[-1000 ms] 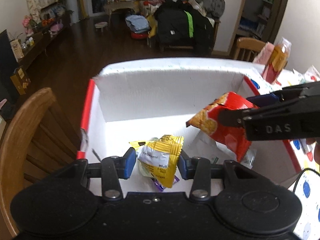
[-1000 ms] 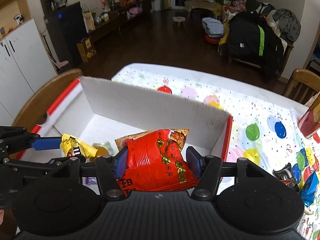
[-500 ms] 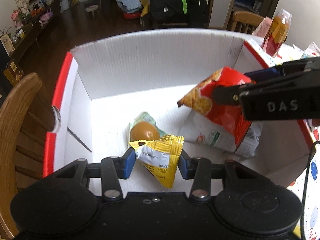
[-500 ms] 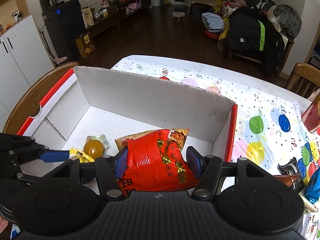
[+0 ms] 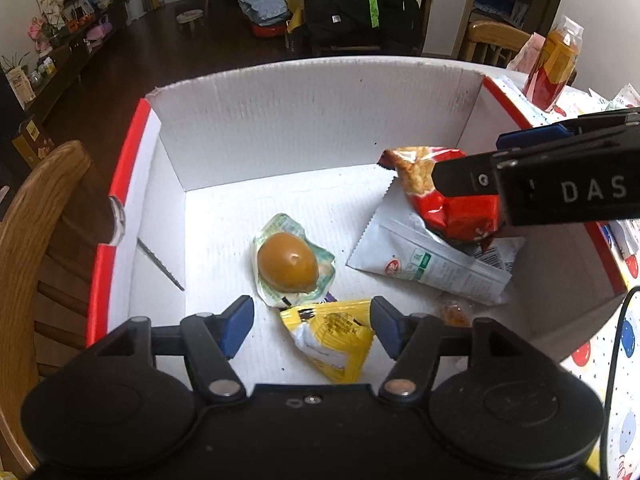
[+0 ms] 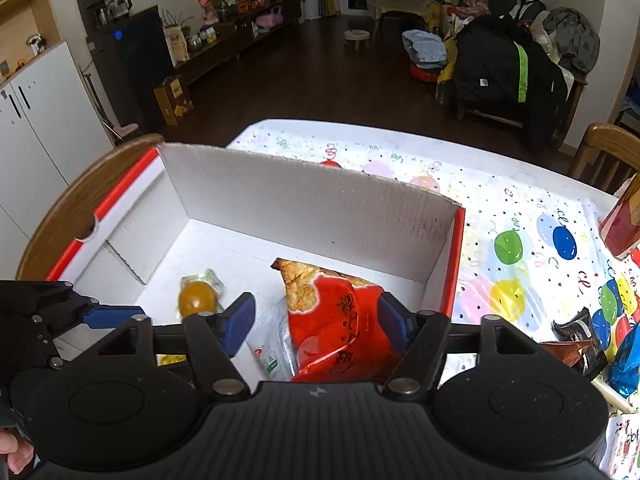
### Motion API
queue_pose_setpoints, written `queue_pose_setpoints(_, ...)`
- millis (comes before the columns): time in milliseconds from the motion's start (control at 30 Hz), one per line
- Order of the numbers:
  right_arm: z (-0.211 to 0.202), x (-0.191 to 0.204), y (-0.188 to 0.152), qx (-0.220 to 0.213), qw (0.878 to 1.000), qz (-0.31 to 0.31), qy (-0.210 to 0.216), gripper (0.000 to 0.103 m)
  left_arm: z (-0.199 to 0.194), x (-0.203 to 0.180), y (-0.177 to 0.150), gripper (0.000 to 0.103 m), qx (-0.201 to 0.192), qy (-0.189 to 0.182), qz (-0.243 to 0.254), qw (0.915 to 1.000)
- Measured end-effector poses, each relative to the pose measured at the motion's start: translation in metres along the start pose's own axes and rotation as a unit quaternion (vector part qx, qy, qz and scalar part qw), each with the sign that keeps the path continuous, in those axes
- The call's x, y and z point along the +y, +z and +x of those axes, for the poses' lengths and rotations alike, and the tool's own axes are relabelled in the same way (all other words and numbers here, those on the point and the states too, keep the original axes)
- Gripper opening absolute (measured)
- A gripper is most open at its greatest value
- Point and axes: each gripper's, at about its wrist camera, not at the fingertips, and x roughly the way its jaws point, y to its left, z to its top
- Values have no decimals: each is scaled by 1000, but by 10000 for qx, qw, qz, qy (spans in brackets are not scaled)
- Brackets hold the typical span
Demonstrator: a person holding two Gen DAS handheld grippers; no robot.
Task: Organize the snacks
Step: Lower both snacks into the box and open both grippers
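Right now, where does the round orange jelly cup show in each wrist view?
Left wrist: the jelly cup lies mid-frame on the box floor, just beyond the open left hand-held gripper.
Right wrist: the jelly cup is lower left, on the box floor.
Shared landmark: the red snack bag, to its right in both.

one box (image 5: 320,120), four snack packs inside: yellow pack (image 5: 332,340), red bag (image 5: 452,208), white pouch (image 5: 420,264), jelly cup (image 5: 288,262).
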Motion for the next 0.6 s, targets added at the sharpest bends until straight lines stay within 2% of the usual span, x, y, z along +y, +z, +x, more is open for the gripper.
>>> queue_pose_setpoints(33,-3,0,0,-33,10000,14,21,77,-3,1,-1,65,-29,14,-12,10000)
queue_pose_setpoints(133,-14,0,-1,-98,9999,40,107,78,-12,1,-3,74,-158,54,-68,9998)
queue_pose_setpoints(167,-18,0,-2,-125,9998,40,118,78,-16,1,-3,74,-193,54,-76,9998)
queue_pose_setpoints(233,-26,2,-3,-198,9997,28,136,85,-23,2,-4,75,-263,62,-89,9996)
queue_pose_setpoints(400,-53,2,-7,-453,9988,-38,170,88,-43,0,-5,83,-515,67,-174,9985)
queue_pose_setpoints(500,-69,-1,-11,-571,9982,-9,202,98,-55,-3,-5,84,-662,41,-179,9976)
queue_pose_setpoints(600,-84,-5,-16,-668,9975,33,242,100,-65,-7,-6,86,-768,3,-216,9968)
